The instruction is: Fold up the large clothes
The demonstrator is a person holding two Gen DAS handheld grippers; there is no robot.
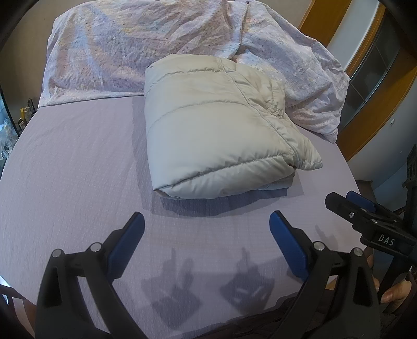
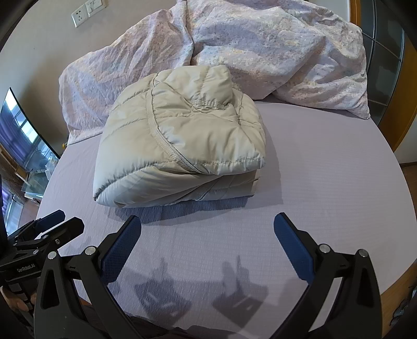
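A beige quilted puffer jacket (image 1: 219,127) lies folded into a thick bundle on the lilac bed sheet (image 1: 78,161). It also shows in the right wrist view (image 2: 179,146), with its hood on top. My left gripper (image 1: 207,221) is open and empty, hovering over the sheet just in front of the jacket. My right gripper (image 2: 207,221) is open and empty too, in front of the jacket's near edge. The right gripper also shows at the right edge of the left wrist view (image 1: 349,202), and the left gripper at the left edge of the right wrist view (image 2: 56,221).
A crumpled pastel duvet (image 1: 146,44) lies across the far end of the bed, behind the jacket (image 2: 260,49). A wall socket (image 2: 80,15) is on the wall. A screen (image 2: 18,130) stands at the left. A wooden frame (image 1: 375,104) is at the right.
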